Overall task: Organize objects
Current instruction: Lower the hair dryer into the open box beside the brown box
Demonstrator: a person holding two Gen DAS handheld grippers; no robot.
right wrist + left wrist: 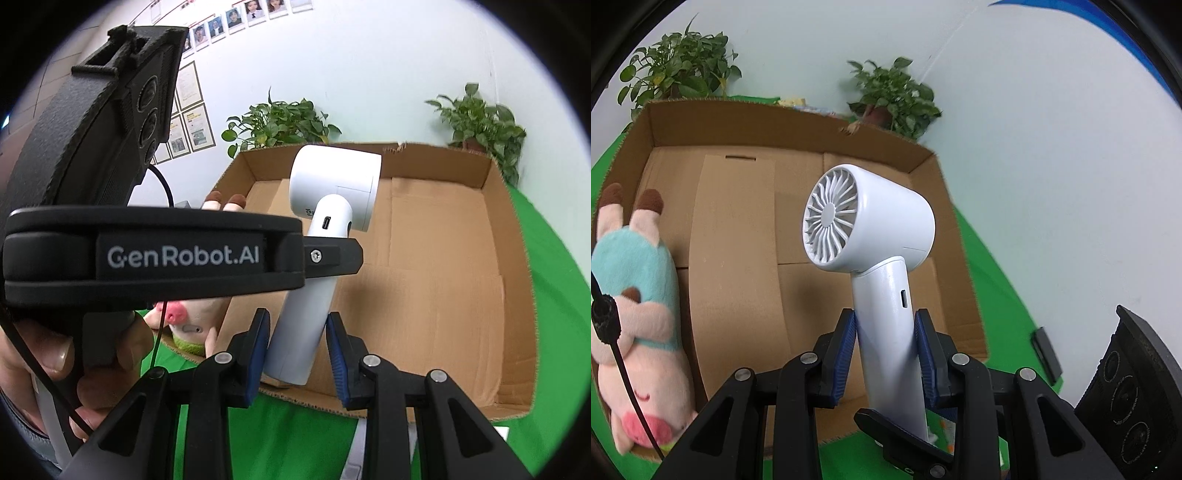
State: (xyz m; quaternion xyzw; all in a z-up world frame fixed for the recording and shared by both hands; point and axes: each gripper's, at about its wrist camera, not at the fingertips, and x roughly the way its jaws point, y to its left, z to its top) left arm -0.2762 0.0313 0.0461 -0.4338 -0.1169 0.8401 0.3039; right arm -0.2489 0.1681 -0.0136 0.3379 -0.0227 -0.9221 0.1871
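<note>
The left tool [885,345] clamps the fan [871,225] by its handle, above the box [738,221]. The right tool [297,345] stands partly open around the handle's base, pads apart from it. A plush [639,295] lies in the box.

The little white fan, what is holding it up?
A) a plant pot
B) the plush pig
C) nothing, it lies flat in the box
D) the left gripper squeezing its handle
D: in the left wrist view the left gripper has its blue pads pressed on both sides of the handle of the white handheld fan, which stands up over the cardboard box.
</note>
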